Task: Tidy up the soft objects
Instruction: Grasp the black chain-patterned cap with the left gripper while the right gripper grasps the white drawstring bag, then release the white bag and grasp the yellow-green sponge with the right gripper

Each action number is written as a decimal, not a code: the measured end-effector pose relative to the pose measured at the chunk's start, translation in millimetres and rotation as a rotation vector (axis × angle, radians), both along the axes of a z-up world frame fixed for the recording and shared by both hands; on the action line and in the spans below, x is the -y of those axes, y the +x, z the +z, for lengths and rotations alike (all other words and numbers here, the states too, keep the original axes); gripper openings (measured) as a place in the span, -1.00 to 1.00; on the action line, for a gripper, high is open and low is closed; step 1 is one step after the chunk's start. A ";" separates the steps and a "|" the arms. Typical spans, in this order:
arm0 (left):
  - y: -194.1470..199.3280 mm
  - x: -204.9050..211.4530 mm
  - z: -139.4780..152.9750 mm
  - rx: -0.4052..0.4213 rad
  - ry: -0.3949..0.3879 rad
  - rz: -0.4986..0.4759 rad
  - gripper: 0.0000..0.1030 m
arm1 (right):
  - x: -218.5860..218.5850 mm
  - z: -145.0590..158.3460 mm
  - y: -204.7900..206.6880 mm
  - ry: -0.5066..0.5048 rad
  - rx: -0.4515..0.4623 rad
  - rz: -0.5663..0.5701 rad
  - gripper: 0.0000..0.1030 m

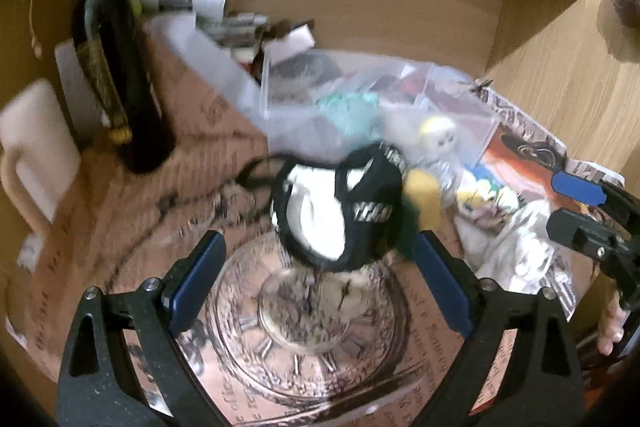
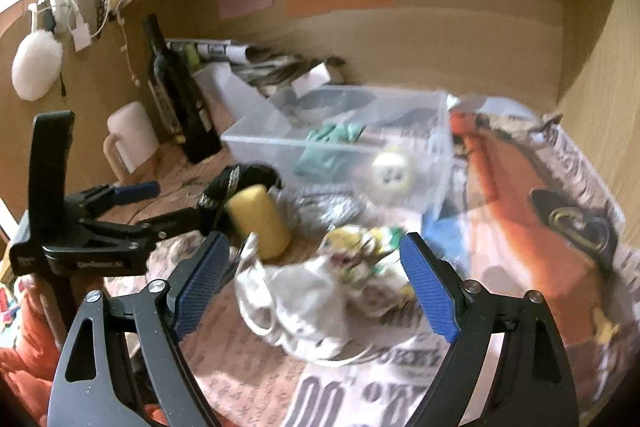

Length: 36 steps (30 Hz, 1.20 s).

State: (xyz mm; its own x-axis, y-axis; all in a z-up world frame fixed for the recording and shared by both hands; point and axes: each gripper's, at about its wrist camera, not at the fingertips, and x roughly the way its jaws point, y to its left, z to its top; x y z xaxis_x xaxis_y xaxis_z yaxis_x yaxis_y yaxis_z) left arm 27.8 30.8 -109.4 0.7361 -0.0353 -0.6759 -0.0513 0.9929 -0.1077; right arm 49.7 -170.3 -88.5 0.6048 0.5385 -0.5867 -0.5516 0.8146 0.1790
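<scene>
A black face mask with white lining [image 1: 340, 211] lies on the printed table cover, just ahead of my open left gripper [image 1: 318, 259]; in the right wrist view it is the dark bundle [image 2: 240, 183]. A yellow foam cylinder [image 2: 262, 223] stands beside it. A crumpled white cloth with a patterned piece [image 2: 320, 291] lies between the fingers of my open right gripper [image 2: 312, 259], which holds nothing. A clear plastic box [image 2: 340, 147] behind holds a teal soft item [image 2: 332, 143] and a small yellow-white doll [image 2: 390, 169].
A dark bottle [image 1: 116, 67] and a cream mug [image 1: 36, 147] stand at the left. Papers and small boxes [image 1: 224, 15] sit against the wooden back wall. A glass dish [image 1: 304, 327] lies under my left gripper. Wooden side panel [image 1: 560, 75] at right.
</scene>
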 end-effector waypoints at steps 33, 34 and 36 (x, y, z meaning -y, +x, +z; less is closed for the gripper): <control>5.6 -17.9 21.7 0.136 -0.107 -0.019 -0.77 | 23.0 32.6 7.4 0.069 0.082 -0.035 -0.55; 4.2 -19.4 26.1 0.150 -0.105 -0.017 -0.77 | 24.2 34.8 11.4 0.078 0.089 -0.041 -0.55; 2.0 -22.4 33.3 0.173 -0.099 -0.012 -0.77 | 25.1 36.9 19.7 0.093 0.096 -0.051 -0.55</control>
State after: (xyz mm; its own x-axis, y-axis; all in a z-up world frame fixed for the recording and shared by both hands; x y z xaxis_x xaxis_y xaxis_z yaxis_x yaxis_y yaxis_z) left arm 29.8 53.3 -76.1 0.8403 -0.1044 -0.5320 -0.0122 0.9774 -0.2111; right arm 69.4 -195.5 -51.6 0.6837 0.5550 -0.4738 -0.5278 0.8245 0.2041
